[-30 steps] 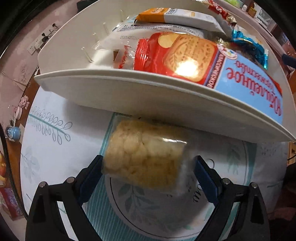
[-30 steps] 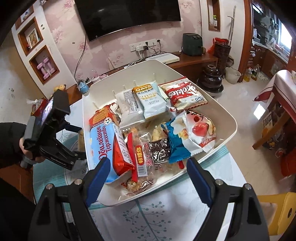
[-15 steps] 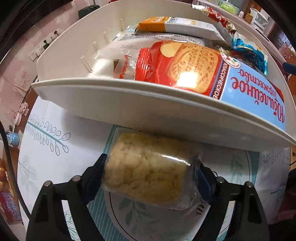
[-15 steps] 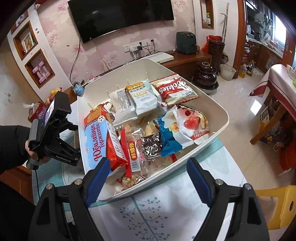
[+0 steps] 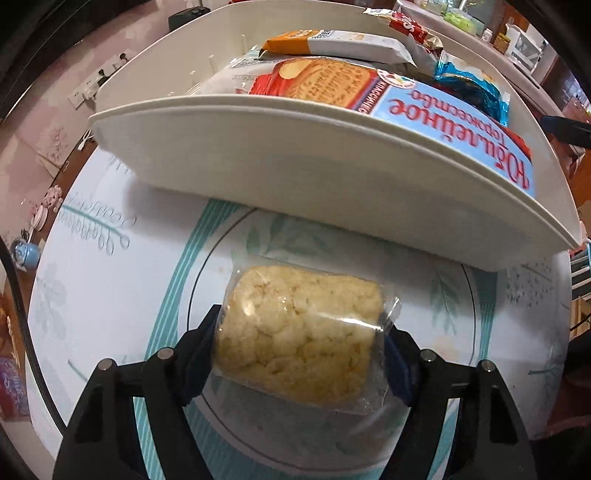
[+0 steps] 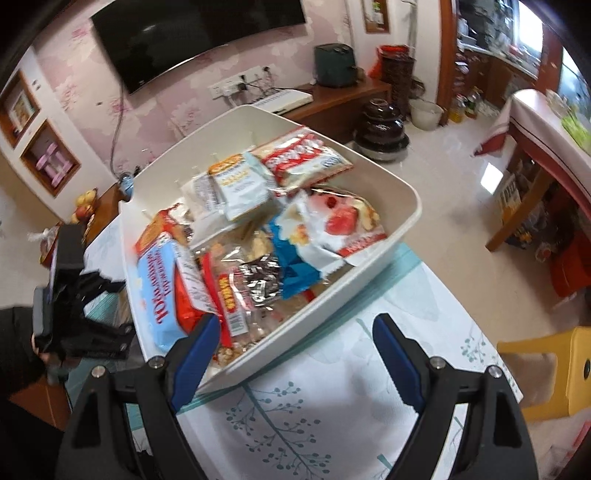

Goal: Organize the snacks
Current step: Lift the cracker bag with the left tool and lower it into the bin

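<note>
Closing my left gripper on the clear-wrapped pale yellow puffed snack pack, I clamp its ends. It sits beside the white plastic snack bin, ready for lifting in; my right gripper hangs apart, empty.

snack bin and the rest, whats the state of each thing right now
left claw: closing on the clear pack, pads at both its ends
clear pack: sealed, outside the bin, between the left claw's fingers over the tablecloth
right claw: open, empty, over the bin's near edge
bin: on the table, full of loose snack packs
blue biscuit pack: sealed, lying in the bin along its left wall
tv: off
</note>
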A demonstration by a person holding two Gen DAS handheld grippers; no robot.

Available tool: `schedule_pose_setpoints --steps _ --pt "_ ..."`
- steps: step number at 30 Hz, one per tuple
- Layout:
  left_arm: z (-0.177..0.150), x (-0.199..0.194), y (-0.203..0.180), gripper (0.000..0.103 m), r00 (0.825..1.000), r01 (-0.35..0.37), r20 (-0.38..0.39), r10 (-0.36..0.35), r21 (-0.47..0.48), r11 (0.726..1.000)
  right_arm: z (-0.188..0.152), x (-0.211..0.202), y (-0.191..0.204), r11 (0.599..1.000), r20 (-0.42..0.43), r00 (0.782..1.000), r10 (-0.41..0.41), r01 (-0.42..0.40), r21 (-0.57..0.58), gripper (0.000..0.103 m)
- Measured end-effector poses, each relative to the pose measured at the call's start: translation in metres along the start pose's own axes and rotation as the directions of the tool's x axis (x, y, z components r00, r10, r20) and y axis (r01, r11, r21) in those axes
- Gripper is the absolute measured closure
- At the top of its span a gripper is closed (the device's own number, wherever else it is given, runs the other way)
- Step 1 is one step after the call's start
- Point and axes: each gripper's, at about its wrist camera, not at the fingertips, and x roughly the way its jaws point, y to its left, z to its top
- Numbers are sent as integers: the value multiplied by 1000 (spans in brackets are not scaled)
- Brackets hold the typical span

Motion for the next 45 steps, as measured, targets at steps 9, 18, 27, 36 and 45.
schedule_pose_setpoints --steps 9,18,27,36,45 --pt "-28 -56 -10 27 998 -5 67 17 -179 984 6 2 -16 997 -13 998 -60 60 45 18" --pt "-30 -112 -46 27 987 19 148 53 -448 894 16 4 -23 999 -21 999 -27 28 28 18" --pt "18 -147 -101 27 958 125 284 52 -570 812 27 12 -36 999 -83 996 39 -40 -12 18" --pt "84 -119 -117 27 911 312 413 8 -700 642 41 16 -71 995 -152 983 101 -104 -9 27" --pt "105 -99 -108 20 947 210 292 135 -879 428 86 10 -108 989 -187 971 146 -148 1 27"
